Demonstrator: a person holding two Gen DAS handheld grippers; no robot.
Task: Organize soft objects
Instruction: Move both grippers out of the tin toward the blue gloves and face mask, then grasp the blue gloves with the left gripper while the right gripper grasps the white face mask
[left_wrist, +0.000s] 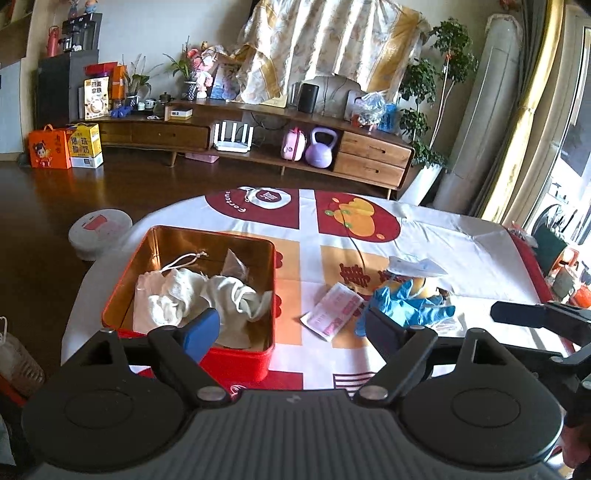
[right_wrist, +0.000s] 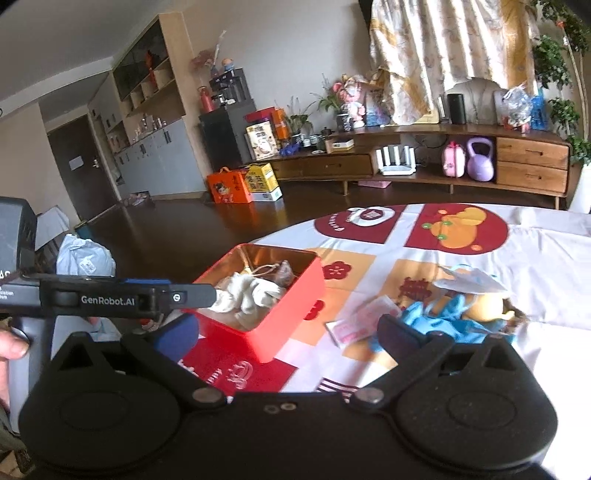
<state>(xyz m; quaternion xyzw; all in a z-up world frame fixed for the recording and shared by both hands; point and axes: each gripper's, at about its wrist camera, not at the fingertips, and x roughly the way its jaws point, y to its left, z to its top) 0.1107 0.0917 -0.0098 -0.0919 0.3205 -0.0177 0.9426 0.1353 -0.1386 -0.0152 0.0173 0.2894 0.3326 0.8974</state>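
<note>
"GenRobot.AI" stands in white on the side of the left gripper (right_wrist: 110, 300). "Fortune" curves in white across a dark red panel of the tablecloth (left_wrist: 236, 201). Other box lettering is too small to read.

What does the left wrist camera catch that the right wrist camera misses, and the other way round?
Only the left wrist view shows the round white robot vacuum on the floor. Only the right wrist view shows the wall shelving, the dark door and a white bag. Both show the red tin holding white cloth, the blue gloves, the pink packet and the purple kettlebell.
</note>
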